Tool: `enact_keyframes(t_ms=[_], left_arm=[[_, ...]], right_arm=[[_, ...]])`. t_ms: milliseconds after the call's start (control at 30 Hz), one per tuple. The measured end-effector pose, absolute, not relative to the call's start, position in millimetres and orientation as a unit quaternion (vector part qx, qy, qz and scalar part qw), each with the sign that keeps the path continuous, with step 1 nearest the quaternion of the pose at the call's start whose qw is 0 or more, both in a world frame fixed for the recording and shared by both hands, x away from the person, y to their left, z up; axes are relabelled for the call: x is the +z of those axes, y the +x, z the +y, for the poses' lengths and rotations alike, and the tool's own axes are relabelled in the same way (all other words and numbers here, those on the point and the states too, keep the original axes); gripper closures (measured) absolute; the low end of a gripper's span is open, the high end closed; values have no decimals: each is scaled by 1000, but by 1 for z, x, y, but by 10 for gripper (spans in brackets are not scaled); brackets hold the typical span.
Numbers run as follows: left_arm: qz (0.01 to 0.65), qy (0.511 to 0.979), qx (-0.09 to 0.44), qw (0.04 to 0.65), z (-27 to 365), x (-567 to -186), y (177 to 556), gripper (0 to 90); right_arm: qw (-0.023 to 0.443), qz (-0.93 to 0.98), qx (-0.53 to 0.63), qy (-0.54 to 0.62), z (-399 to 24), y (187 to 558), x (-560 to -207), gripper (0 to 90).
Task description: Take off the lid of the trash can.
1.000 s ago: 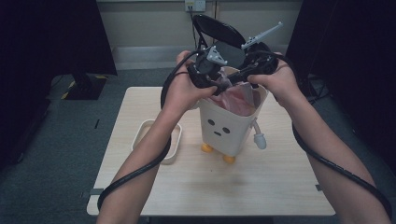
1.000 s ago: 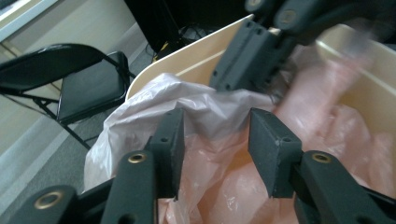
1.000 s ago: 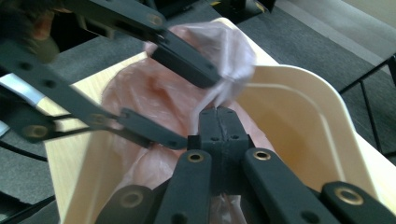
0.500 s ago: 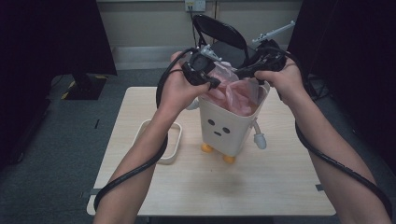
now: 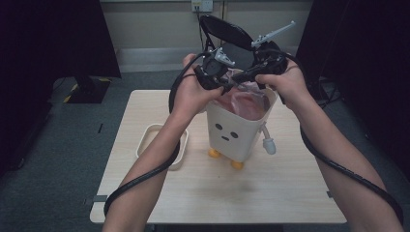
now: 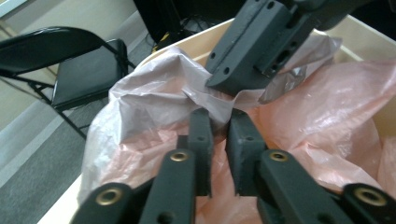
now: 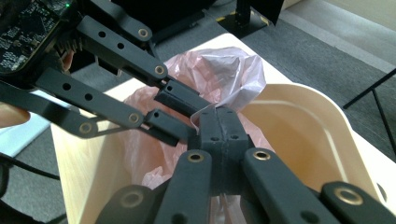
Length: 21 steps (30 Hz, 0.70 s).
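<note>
A white bin (image 5: pixel 237 130) with a drawn face and orange feet stands on the table, with a pink plastic bag (image 5: pixel 244 104) inside it. Both grippers meet over its mouth. My right gripper (image 7: pixel 219 114) is shut on a raised fold of the bag (image 7: pixel 219 70). My left gripper (image 6: pixel 220 114) faces it tip to tip. Its jaws have just been opening and stand a narrow gap apart, with the crest of the bag's film (image 6: pixel 154 88) at their tips. The right gripper (image 6: pixel 219 84) is just above. In the right gripper view, the left gripper (image 7: pixel 189 119) comes in from the left.
A shallow white tray (image 5: pixel 159 145) lies on the wooden table (image 5: pixel 290 193) left of the bin. A black folding chair (image 5: pixel 227 31) stands behind the table. The bin's rim (image 7: pixel 299 93) curves around the bag. Cables trail from both grippers along the forearms.
Both hands have stayed over the bin's mouth and drawn a little closer together toward its far side. The bag stays in the bin.
</note>
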<state>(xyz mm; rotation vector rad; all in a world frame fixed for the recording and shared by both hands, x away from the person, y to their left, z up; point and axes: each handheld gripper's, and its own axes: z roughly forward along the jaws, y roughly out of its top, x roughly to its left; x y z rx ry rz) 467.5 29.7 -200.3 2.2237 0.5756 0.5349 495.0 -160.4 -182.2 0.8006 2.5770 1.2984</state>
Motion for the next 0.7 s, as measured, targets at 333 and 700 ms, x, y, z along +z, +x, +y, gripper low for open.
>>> enact_keyframes(t_ms=[333, 700], left_arm=[[233, 867, 190, 397, 48, -193, 458, 900], [246, 863, 164, 409, 100, -185, 445, 900]], right_arm=[[113, 839, 436, 306, -178, 502, -176, 900], [160, 809, 409, 390, -246, 522, -171, 900]])
